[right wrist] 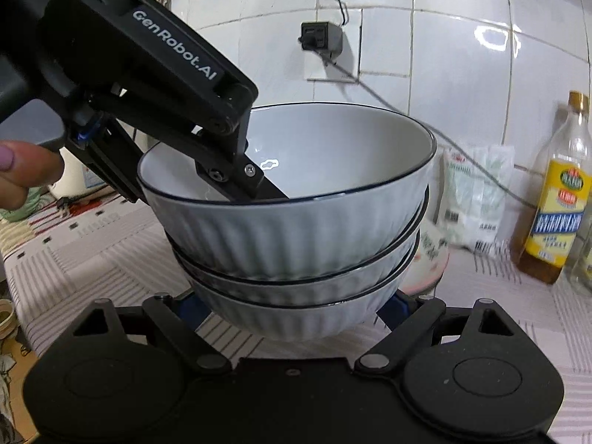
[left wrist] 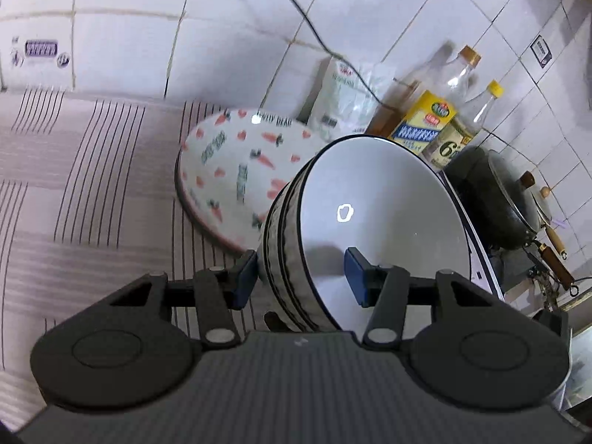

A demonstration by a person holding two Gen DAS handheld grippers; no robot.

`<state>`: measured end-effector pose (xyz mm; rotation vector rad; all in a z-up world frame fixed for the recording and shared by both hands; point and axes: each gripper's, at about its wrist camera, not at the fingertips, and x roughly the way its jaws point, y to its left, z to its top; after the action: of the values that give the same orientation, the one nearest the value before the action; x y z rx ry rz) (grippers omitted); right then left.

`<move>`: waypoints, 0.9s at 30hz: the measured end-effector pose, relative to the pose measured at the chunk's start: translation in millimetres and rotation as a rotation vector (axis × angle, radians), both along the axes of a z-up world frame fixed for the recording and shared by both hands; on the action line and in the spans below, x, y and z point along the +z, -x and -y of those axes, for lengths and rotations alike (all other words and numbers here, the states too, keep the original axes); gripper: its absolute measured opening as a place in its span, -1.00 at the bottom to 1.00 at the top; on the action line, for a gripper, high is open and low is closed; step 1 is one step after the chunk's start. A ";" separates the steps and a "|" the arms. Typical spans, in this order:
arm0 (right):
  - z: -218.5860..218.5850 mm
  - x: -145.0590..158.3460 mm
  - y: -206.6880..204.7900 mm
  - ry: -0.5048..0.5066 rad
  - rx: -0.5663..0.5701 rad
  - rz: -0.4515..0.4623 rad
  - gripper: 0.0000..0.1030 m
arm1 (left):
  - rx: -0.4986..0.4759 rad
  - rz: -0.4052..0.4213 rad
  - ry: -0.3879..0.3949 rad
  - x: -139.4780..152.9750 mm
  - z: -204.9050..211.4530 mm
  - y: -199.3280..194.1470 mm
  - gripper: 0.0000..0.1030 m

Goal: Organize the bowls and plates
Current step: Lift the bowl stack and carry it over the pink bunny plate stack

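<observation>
Three stacked grey ribbed bowls [right wrist: 296, 236] with dark rims fill the right wrist view; they also show in the left wrist view [left wrist: 370, 214]. My left gripper [left wrist: 301, 277] is shut on the rim of the stack, one blue pad [left wrist: 355, 273] inside the top bowl, one outside. It shows from the side in the right wrist view [right wrist: 255, 185]. My right gripper [right wrist: 292, 307] is wide open, its fingers on either side of the bottom bowl. A carrot-patterned bowl [left wrist: 229, 170] lies behind the stack.
Oil and vinegar bottles [left wrist: 425, 122], a white bag [left wrist: 344, 92] and a dark wok [left wrist: 495, 199] stand by the tiled wall. A bottle [right wrist: 558, 199] stands at right. A plug and cable [right wrist: 322, 37] hang on the wall. A striped cloth [left wrist: 74, 185] covers the counter.
</observation>
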<state>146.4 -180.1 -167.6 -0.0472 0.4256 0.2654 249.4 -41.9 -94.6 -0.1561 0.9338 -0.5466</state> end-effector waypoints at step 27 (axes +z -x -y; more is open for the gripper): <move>10.2 -23.3 -111.0 0.034 0.013 -0.080 0.81 | 0.065 -0.018 -0.040 -37.9 16.1 -96.8 -0.01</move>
<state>257.3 -190.3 -190.9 -0.0732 0.5092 0.2734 346.2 -57.9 -132.5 -0.1551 0.9535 -0.4670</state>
